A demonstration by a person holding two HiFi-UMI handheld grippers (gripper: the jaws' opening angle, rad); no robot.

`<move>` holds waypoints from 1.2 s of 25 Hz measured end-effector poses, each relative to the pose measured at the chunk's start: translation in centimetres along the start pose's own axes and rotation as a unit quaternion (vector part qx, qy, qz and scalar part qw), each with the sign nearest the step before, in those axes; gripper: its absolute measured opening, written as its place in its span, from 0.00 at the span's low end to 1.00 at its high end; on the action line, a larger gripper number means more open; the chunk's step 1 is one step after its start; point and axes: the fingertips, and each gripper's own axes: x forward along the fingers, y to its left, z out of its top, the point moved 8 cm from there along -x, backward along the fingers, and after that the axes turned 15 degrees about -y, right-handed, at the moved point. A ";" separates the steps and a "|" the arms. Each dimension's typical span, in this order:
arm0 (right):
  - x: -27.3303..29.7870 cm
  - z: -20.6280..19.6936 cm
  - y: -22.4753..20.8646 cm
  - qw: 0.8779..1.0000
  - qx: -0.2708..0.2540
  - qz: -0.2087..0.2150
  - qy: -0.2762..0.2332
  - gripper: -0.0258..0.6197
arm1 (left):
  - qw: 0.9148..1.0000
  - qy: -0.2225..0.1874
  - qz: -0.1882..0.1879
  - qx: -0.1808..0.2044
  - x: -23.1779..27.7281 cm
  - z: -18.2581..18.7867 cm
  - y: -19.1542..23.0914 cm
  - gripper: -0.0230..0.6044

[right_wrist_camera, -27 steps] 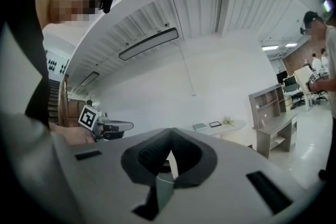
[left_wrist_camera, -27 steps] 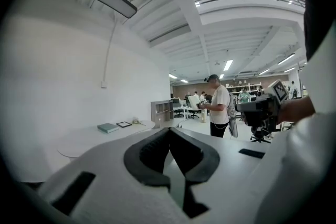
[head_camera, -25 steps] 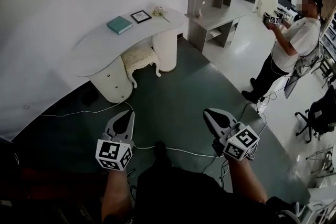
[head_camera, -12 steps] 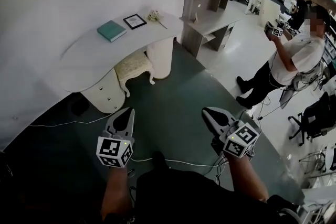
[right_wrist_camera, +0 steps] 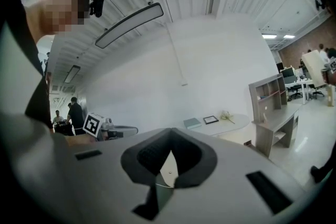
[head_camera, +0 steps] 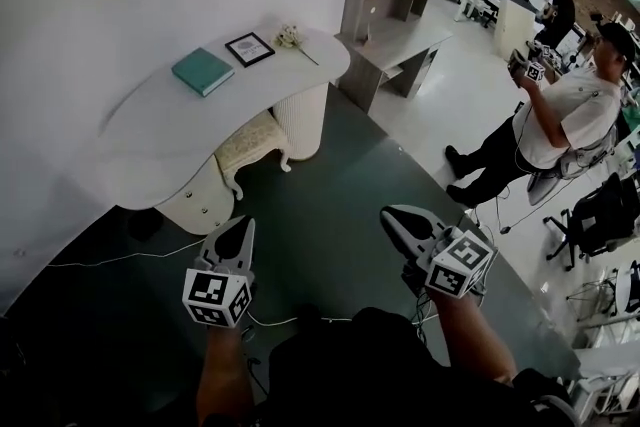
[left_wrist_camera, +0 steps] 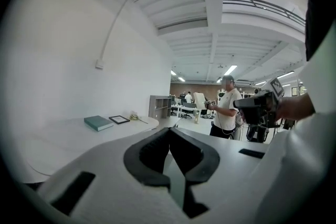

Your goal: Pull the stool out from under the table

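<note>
We hold our left gripper [head_camera: 243, 225] and our right gripper [head_camera: 390, 215] out in front of us, above the dark green floor [head_camera: 330, 185]. Both point toward the white table [head_camera: 150, 130]. The jaws of each gripper are shut tight, and there is nothing between them.

The stool [head_camera: 250, 140] is small and cream, with curvy legs. It sits tucked under the table, between the drawers [head_camera: 195, 200] and the round white leg [head_camera: 305, 120]. It is well apart from both grippers.

On the table top lie a teal book [head_camera: 202, 71], a small picture frame [head_camera: 249, 48] and some white flowers [head_camera: 291, 36]. A white cable [head_camera: 110, 258] runs across the floor near the table. A grey desk with shelves [head_camera: 395, 15] stands further back. To our right, a person in a white shirt [head_camera: 550, 115] stands on the pale floor, holding another gripper.
</note>
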 end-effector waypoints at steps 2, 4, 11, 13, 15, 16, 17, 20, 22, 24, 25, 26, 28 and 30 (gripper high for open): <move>0.8 0.0 -0.6 1.000 -0.001 0.000 0.004 0.05 | 1.000 -0.004 -0.005 0.000 1.0 0.2 0.4 0.05; 1.3 0.3 -1.4 1.000 -0.001 -0.003 0.004 0.05 | 1.000 -0.003 -0.009 0.001 2.1 0.2 0.7 0.05; 3.4 -0.5 -6.0 1.000 0.012 -0.001 -0.003 0.05 | 1.000 0.013 -0.003 0.001 6.4 -1.1 1.8 0.05; 4.2 -0.7 -8.1 1.000 0.022 -0.002 -0.008 0.05 | 1.000 0.022 0.002 0.004 7.9 -1.4 2.2 0.05; 5.4 -0.8 -10.6 0.999 0.031 0.002 -0.011 0.05 | 1.000 0.028 0.011 0.005 9.9 -1.7 2.7 0.05; 6.1 -0.9 -12.0 0.999 0.036 0.005 -0.010 0.05 | 0.999 0.032 0.018 0.004 11.0 -1.8 3.0 0.05; 6.8 -0.9 -13.5 0.999 0.040 0.009 -0.008 0.05 | 0.999 0.034 0.025 0.002 12.3 -2.0 3.3 0.05; 9.1 -0.6 -18.2 0.999 0.049 0.024 0.000 0.05 | 0.998 0.039 0.044 -0.014 16.9 -2.8 3.5 0.05; 10.4 0.1 -21.6 0.998 0.053 0.036 0.002 0.05 | 0.998 0.044 0.046 -0.019 20.3 -3.1 2.9 0.05; 11.5 0.6 -24.7 0.997 0.057 0.048 0.007 0.05 | 0.998 0.049 0.046 -0.015 23.6 -3.1 2.1 0.05; 12.0 0.8 -26.2 0.997 0.059 0.054 0.011 0.05 | 0.998 0.049 0.048 -0.014 25.1 -3.1 1.9 0.05; 12.4 0.8 -27.6 0.996 0.062 0.059 0.014 0.05 | 0.997 0.048 0.053 -0.015 26.4 -3.2 1.7 0.05; 13.4 1.0 -30.0 0.995 0.071 0.071 0.017 0.05 | 0.997 0.046 0.065 -0.017 28.7 -3.2 1.5 0.05; 14.3 0.9 -32.0 0.993 0.079 0.083 0.024 0.05 | 0.996 0.048 0.077 -0.017 30.3 -3.4 1.3 0.05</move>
